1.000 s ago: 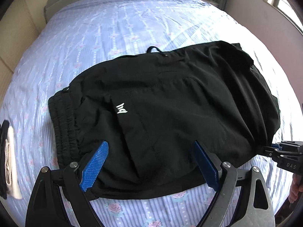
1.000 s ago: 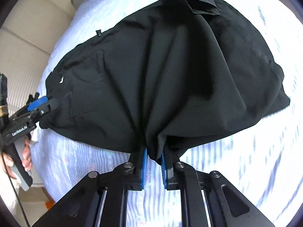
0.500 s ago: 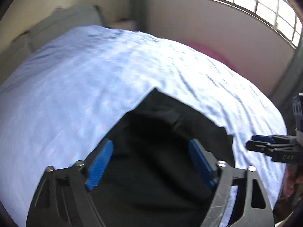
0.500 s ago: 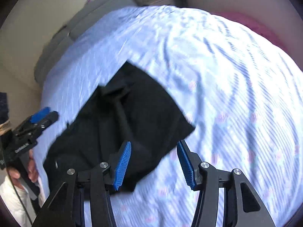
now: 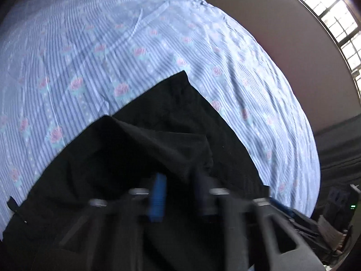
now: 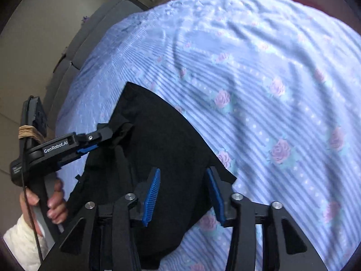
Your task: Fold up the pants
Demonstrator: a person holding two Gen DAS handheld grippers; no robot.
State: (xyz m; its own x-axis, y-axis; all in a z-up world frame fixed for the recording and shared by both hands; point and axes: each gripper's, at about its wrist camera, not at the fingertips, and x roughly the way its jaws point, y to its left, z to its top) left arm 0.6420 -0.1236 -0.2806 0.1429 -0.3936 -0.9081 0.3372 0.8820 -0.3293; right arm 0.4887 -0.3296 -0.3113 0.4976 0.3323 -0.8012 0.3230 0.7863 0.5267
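Observation:
The black pants (image 5: pixel 162 135) lie folded on the blue striped flowered bedsheet (image 5: pixel 112 45); they also show in the right wrist view (image 6: pixel 162 140). My left gripper (image 5: pixel 180 192) is blurred and its jaws are closing on a raised fold of the pants. In the right wrist view the left gripper (image 6: pixel 112 135) pinches a bunch of black cloth at the pants' left edge. My right gripper (image 6: pixel 182 194) is open and empty, with its blue pads just above the near part of the pants.
A grey headboard (image 6: pixel 101 22) and beige wall lie beyond the bed. A barred window (image 5: pixel 334 18) is at the upper right. The bed's right edge drops to a dark floor (image 5: pixel 338 158). A hand in a white sleeve (image 6: pixel 40 203) holds the left gripper's handle.
The right gripper let go of the pants and opened. The left gripper moved onto the pants and narrowed from wide open onto a fold of cloth. Both cameras swung toward the bed's far side.

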